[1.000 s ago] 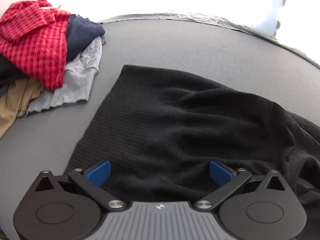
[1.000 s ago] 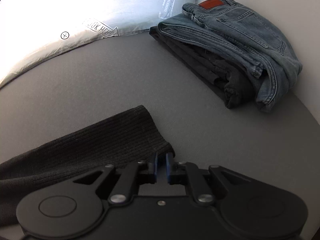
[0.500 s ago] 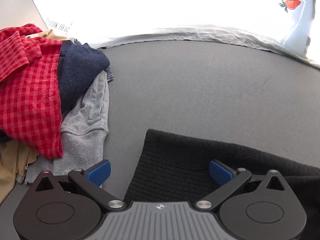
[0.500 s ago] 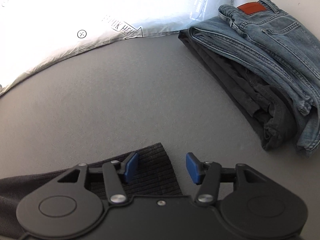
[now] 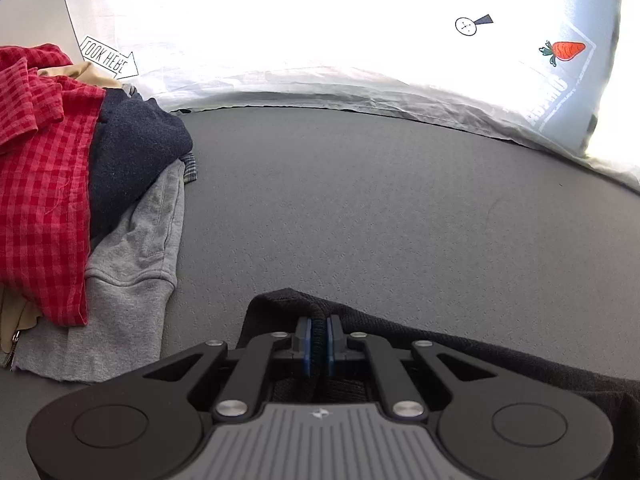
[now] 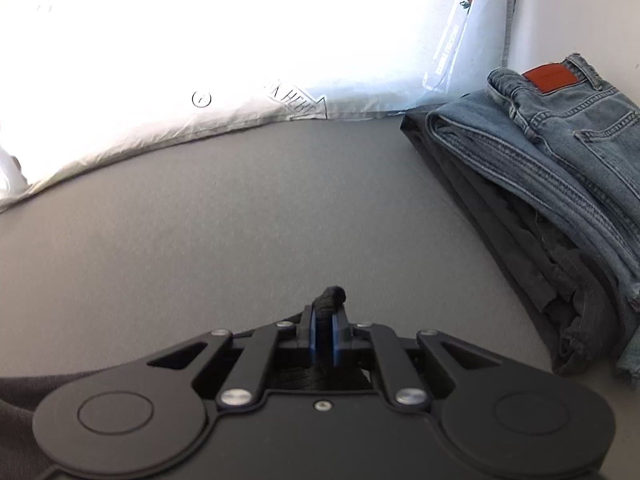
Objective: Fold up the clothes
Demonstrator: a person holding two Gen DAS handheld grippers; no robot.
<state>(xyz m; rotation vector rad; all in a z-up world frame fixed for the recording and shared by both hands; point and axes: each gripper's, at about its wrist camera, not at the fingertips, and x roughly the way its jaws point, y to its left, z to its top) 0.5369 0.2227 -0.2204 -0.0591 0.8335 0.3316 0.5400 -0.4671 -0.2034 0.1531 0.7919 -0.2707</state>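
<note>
My left gripper (image 5: 319,340) and right gripper (image 6: 324,336) each clamp an edge, probably corners, of the black knit sweater (image 5: 500,364) on the grey table (image 5: 360,200); fold stage underway; next, carry both edges across evenly

"LOOK HERE" (inside an arrow) stands on the white sheet (image 5: 280,40).

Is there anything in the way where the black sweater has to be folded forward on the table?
Nothing visible. Both grippers already pinch the black sweater; the gray surface ahead is bare. The unfolded clothes pile sits off left, the folded jeans off right.
</note>
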